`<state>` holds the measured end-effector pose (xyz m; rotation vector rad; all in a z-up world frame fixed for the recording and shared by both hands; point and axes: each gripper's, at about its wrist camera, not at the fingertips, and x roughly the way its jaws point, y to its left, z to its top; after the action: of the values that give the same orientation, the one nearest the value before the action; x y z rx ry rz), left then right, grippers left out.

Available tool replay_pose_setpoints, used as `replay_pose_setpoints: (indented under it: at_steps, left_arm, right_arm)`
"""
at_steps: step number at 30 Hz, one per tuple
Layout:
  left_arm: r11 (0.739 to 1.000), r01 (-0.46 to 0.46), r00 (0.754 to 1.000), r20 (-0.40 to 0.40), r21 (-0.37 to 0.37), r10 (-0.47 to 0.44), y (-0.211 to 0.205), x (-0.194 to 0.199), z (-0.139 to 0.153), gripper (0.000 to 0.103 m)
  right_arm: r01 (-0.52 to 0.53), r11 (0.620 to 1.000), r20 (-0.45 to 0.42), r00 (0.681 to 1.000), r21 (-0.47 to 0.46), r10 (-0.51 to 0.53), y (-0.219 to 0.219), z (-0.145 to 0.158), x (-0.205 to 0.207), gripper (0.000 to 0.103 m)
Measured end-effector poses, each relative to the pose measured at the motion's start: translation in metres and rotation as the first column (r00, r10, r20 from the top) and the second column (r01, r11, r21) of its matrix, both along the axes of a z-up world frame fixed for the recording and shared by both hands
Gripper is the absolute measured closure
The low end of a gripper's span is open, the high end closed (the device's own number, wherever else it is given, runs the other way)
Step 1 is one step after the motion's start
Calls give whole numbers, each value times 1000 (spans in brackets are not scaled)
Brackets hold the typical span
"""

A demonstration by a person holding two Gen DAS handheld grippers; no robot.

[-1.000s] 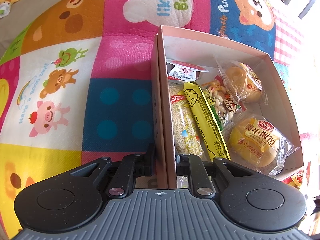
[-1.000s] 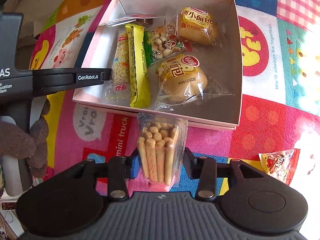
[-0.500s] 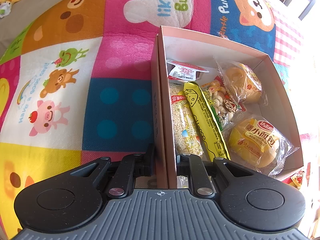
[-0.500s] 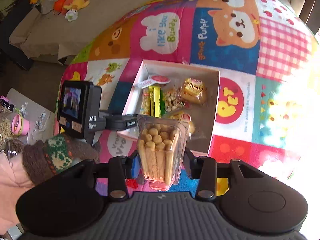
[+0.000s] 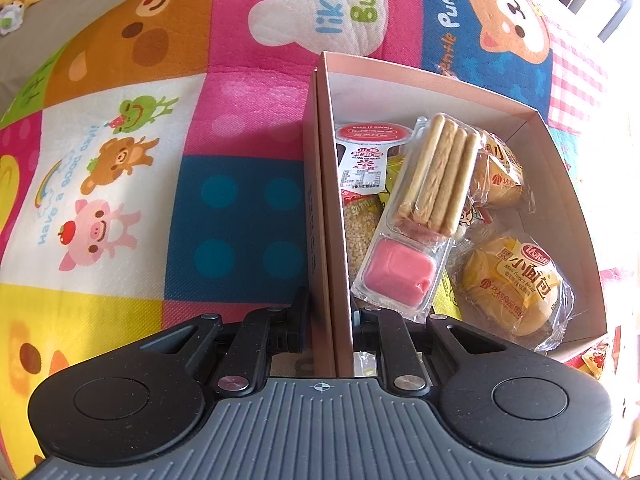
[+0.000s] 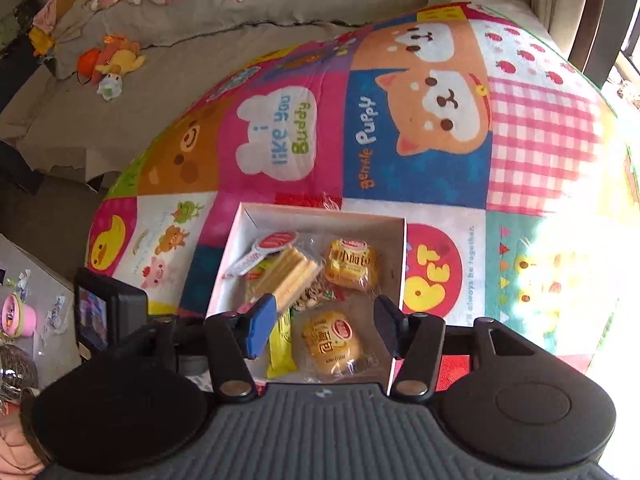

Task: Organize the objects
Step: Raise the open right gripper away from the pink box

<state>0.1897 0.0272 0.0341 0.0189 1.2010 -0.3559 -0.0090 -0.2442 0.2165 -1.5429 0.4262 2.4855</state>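
Note:
A pink cardboard box [image 5: 440, 80] sits on the colourful play mat and shows in the right wrist view too [image 6: 320, 216]. My left gripper [image 5: 330, 312] is shut on the box's left wall. The biscuit-stick pack with pink dip [image 5: 420, 208] lies in the box on top of the other snacks; it also shows in the right wrist view [image 6: 286, 276]. Two bread buns [image 5: 516, 284] [image 5: 500, 176], a jelly cup [image 5: 368, 152] and a yellow bar lie beside it. My right gripper [image 6: 324, 324] is open and empty, high above the box.
A small snack packet [image 5: 596, 360] lies on the mat past the box's right corner. The cartoon play mat [image 6: 400, 120] spreads around the box. Soft toys [image 6: 108, 60] and clothes lie on the grey bedding beyond. A pink cup [image 6: 18, 316] stands at far left.
My right gripper opened and let go of the biscuit-stick pack, which now lies in the box. The right gripper rose higher. The left gripper stayed put on the box wall.

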Motion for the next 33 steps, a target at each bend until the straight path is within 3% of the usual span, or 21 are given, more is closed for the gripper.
replay_pose_setpoints:
  at_steps: [4, 10, 13, 18, 27, 32, 33]
  left_arm:
    - [1000, -1, 1000, 1, 0, 1, 0, -1, 0, 86]
    - [1000, -1, 1000, 5, 4, 1, 0, -1, 0, 86]
    - [1000, 3, 1000, 8, 10, -3, -1, 0, 0, 86]
    - [1000, 2, 1000, 16, 23, -3, -3, 0, -1, 86]
    - [999, 3, 1000, 24, 35, -4, -3, -2, -1, 86]
    - [999, 3, 1000, 21, 38, -3, -3, -3, -1, 86]
    - [999, 2, 1000, 21, 38, -3, -3, -3, -1, 86]
  right_arm:
    - [24, 997, 140, 990, -75, -14, -2, -53, 6, 49]
    - [77, 983, 216, 975, -168, -40, -9, -106, -7, 54]
    - [74, 988, 232, 972, -138, -41, -14, -123, -21, 55]
    - [43, 998, 141, 989, -35, -37, -13, -118, -31, 55]
    - [59, 996, 200, 979, -62, -46, -5, -125, -11, 55]
    - [65, 989, 130, 990, -136, -47, 17, -91, 17, 55]
    - [72, 988, 117, 992, -134, -56, 23, -81, 25, 46]
